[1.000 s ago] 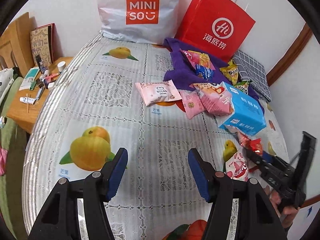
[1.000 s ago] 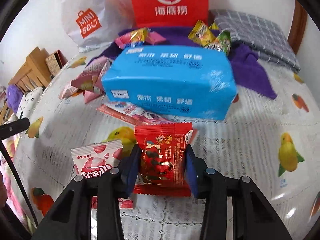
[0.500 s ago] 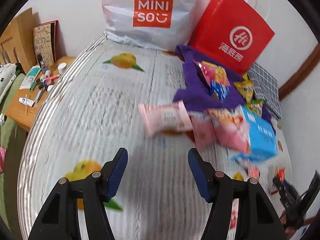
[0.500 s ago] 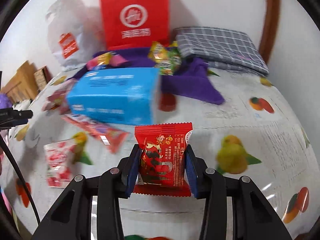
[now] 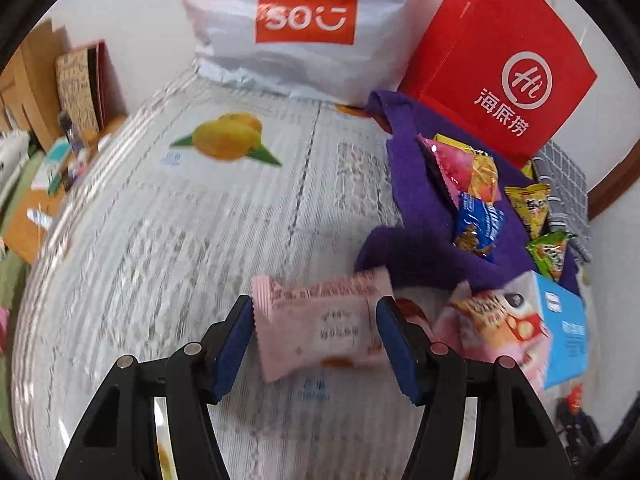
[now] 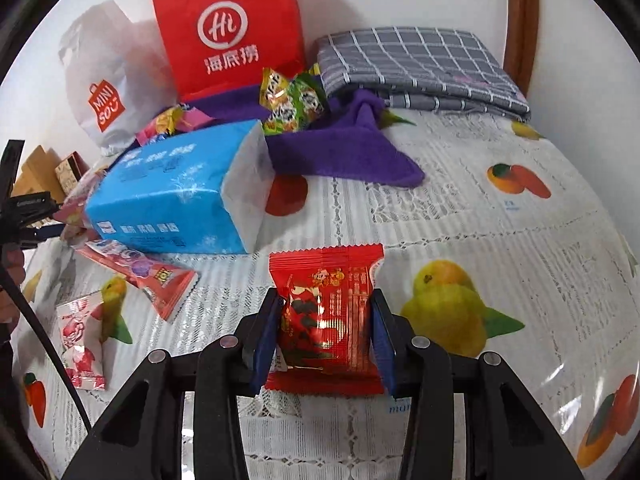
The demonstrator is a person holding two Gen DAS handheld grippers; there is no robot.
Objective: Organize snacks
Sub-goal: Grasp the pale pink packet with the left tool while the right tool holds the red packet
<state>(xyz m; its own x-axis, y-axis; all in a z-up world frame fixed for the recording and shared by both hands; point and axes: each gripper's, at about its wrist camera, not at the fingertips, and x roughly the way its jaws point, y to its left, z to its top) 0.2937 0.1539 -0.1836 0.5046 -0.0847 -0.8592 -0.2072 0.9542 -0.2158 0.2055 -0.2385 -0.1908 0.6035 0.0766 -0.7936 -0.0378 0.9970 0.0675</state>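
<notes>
Snacks: a red packet (image 6: 326, 316) sits clamped between the right gripper's (image 6: 325, 334) pads; the pink packet (image 5: 320, 326) lies on the tablecloth (image 5: 160, 240) between the left gripper's (image 5: 316, 344) parted, empty jaws.

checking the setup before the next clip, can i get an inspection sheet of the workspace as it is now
surface: table under a white lace-print cover with fruit pictures.
job's things: red snack packet in the right gripper; pink snack packet lying flat; more packets on the purple towel and beside the blue tissue pack.
clutter: white shopping bag, red paper bag, folded grey checked cloth.
grippers: right gripper shut on the red packet; left gripper open, jaws either side of the pink packet, no squeeze visible.
cables: thin black cord at left edge.
surroundings: white wall, wooden side table with small items.
</notes>
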